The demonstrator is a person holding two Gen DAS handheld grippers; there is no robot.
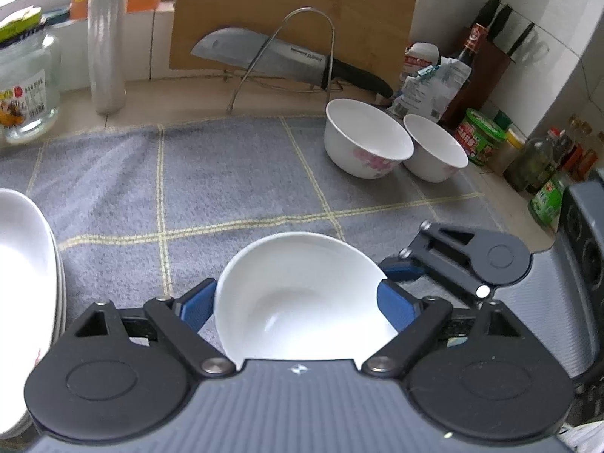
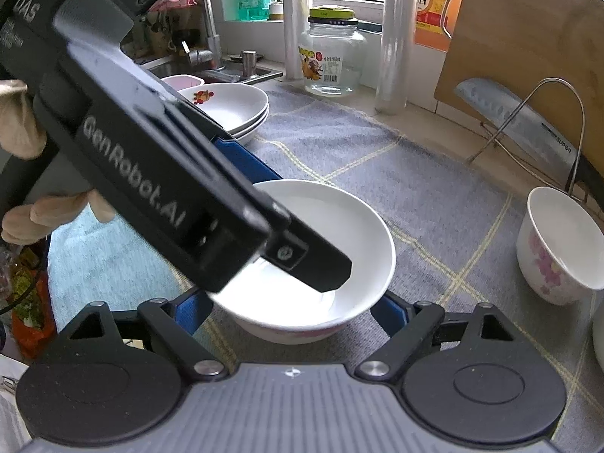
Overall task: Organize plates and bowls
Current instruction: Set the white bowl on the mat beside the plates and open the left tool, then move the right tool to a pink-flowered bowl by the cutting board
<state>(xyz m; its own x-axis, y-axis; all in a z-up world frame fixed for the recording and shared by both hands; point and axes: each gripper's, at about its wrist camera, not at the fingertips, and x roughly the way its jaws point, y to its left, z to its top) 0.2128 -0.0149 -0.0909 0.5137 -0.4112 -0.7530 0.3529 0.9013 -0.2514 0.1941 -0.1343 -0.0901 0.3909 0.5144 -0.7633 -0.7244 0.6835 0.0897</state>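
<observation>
The plain white ceramic bowl (image 1: 302, 298) sits upright on the grey checked cloth (image 1: 226, 173) covering the worktop. The left gripper (image 1: 296, 304) straddles it, blue-padded fingers (image 1: 194, 307) spread beside the rim, not pressing. The right gripper (image 2: 290, 311) flanks the same bowl, fingers wide. Two floral white bowls (image 1: 364, 137) stand beyond it, well apart; stacked white plates (image 2: 234, 111) to its left.

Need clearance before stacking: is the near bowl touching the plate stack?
Apart. The right wrist view shows bare cloth between the bowl and the plate stack.
</observation>
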